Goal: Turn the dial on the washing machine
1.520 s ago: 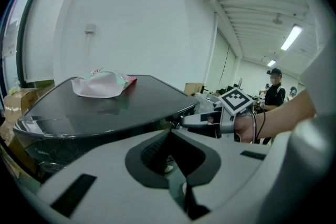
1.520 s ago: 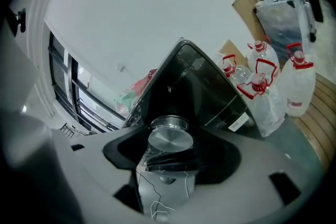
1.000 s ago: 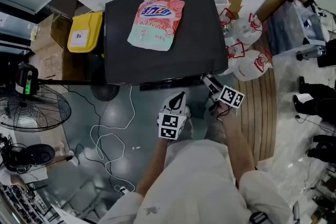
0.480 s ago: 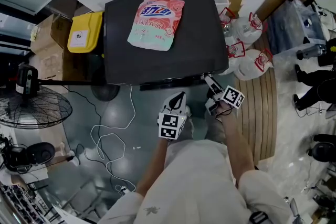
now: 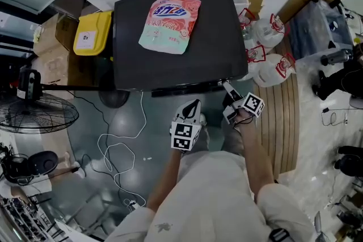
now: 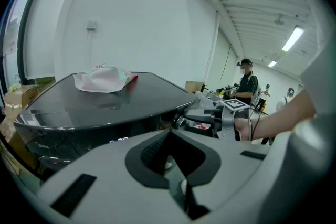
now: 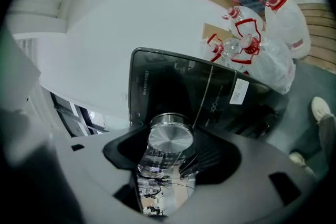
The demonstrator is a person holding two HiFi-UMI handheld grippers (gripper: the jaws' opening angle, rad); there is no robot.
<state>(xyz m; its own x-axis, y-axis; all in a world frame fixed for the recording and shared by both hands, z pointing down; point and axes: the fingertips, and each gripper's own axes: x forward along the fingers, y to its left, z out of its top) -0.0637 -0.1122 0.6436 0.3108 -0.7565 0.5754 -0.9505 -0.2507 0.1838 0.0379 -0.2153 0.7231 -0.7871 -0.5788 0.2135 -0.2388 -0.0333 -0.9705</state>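
Observation:
The black washing machine [image 5: 210, 48] stands in the middle of the head view, a pink and green detergent pouch [image 5: 169, 17] lying on its lid. My right gripper [image 5: 226, 88] reaches to the machine's front right corner. In the right gripper view its jaws are shut on the silver dial [image 7: 169, 138] of the control panel. The left gripper view shows that dial [image 6: 180, 121] from the side, with the right gripper [image 6: 202, 114] on it. My left gripper [image 5: 194, 103] hangs in front of the machine, a little left of the right one, shut and holding nothing.
A yellow bin [image 5: 91, 34] and cardboard boxes stand left of the machine. White bags with red handles [image 5: 272, 59] lie to its right on a wooden board. A fan [image 5: 37, 116] and loose cables [image 5: 119, 150] are on the floor at left. A person [image 6: 245, 81] stands far behind.
The right gripper's marker cube has shifted slightly to the right while staying at the dial. The left gripper has not moved.

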